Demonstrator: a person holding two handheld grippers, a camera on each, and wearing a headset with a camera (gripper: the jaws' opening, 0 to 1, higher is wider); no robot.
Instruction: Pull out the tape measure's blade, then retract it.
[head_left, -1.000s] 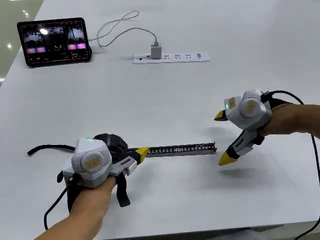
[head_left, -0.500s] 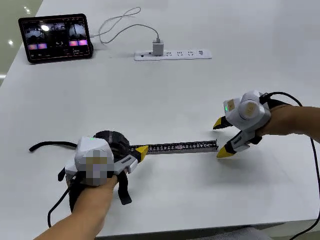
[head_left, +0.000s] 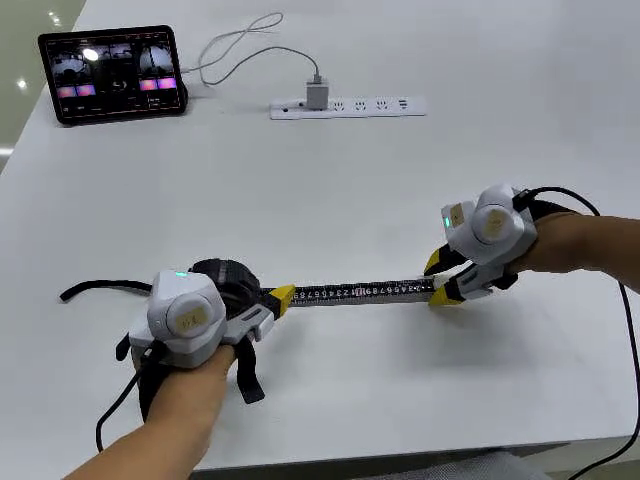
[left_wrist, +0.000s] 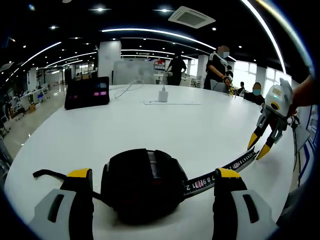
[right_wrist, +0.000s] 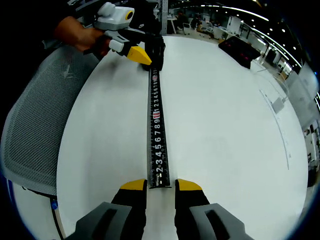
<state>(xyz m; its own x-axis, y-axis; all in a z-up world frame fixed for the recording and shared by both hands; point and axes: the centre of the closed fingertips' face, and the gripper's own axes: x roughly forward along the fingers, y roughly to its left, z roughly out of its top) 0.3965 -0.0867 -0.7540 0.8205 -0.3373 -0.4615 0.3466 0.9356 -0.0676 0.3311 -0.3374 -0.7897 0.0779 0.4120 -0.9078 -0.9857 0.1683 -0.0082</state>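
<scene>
1. The left gripper (left_wrist: 154, 174) is sitting with its jaws spread around the case (head_left: 228, 281), not clamping it.
2. The blade (head_left: 360, 292) is lying pulled out on the table (head_left: 400, 190).
3. The right gripper (right_wrist: 161, 185) is straddling the blade's end. Pinching or not, I cannot tell.

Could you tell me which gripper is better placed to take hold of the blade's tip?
The right gripper: its open jaws straddle the tip of the blade, while the left gripper sits around the tape measure case at the far end.
</scene>
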